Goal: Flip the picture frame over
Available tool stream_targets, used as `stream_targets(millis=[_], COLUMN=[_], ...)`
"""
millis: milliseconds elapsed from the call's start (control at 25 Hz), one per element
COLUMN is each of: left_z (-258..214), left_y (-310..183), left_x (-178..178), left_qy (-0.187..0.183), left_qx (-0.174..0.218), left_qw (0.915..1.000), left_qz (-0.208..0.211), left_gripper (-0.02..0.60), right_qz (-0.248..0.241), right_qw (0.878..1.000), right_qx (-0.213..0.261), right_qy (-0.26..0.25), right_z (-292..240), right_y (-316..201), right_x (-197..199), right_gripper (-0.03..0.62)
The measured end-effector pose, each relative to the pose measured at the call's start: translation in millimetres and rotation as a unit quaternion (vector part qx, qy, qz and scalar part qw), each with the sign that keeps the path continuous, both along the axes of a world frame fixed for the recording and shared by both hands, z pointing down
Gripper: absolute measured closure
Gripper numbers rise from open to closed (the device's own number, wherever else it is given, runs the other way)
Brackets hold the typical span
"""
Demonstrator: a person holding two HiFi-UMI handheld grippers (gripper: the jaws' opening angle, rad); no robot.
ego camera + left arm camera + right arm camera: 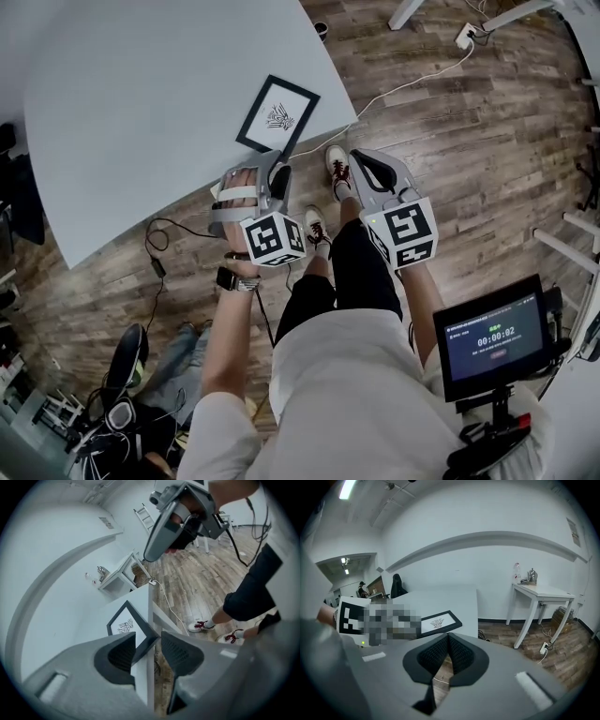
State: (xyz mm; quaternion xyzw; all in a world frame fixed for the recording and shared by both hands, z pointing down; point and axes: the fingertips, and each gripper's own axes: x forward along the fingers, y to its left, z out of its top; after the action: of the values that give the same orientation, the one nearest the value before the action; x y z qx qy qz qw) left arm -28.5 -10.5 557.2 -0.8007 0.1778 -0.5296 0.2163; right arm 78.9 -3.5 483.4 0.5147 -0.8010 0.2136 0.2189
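I am counting one picture frame and one grey desk. I am carrying two grippers, one left gripper and one right gripper. Each is bearing one marker cube, making two cubes. I am wearing two shoes and one wristwatch. I am also recording one screen, one white cable and one white side table.

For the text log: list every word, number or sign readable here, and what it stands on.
"00:00:02" on the screen, lower right of the head view.
Other lines on that screen: too small to read.
Picture frame: a drawing, no words.
Marker cubes: black-and-white squares, no letters.
Wall notice, right gripper view: too blurred to read.
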Motion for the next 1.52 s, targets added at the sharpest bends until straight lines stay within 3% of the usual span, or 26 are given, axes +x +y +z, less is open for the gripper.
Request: stream_targets(millis=[120, 400, 600, 640, 1000, 1280, 1520], left_z=[1.2, 6.1, 2.1, 0.1, -27.2, -53.3, -66.2], left_y=[-1.5, -1.2, -3.5, -3.3, -1.9, -5.2, -2.2], left_x=[0.2, 2.1, 3.4, 3.5, 13.2, 16.6, 11.2], left_qy=[-0.019, -0.024, 0.003, 0.012, 0.113, 0.23, 0.32], left_qx=[0.032, 0.058, 0.077, 0.078, 0.046, -0.018, -0.073], left_qw=[0.9992, 0.9979, 0.997, 0.9968, 0.9925, 0.9727, 0.9441], left_qz=[0.012, 0.019, 0.012, 0.012, 0.005, -0.027, -0.032], left_gripper=[0.417, 0.41, 0.413, 0.438, 0.466, 0.474, 0.482], right_qz=[-0.008, -0.005, -0.008, -0.008, -0.009, -0.014, -0.016], right_qw=[1.0, 1.0, 1.0, 1.0, 1.0, 1.0, 1.0], right_qx=[-0.004, -0.009, -0.013, -0.014, -0.008, 0.006, 0.015], right_qy=[-0.002, -0.013, -0.014, -0.014, -0.015, -0.011, -0.007], right_z=[4.2, 6.4, 10.0, 10.2, 3.6, -3.5, -8.5], right_y=[4.1, 11.9, 14.8, 14.7, 6.5, -5.8, -15.0], right_x=[-3.3, -4.3, -6.9, -7.1, -10.1, -11.4, -11.4], right_gripper=[0.591, 0.591, 0.591, 0.591, 0.591, 0.591, 0.591])
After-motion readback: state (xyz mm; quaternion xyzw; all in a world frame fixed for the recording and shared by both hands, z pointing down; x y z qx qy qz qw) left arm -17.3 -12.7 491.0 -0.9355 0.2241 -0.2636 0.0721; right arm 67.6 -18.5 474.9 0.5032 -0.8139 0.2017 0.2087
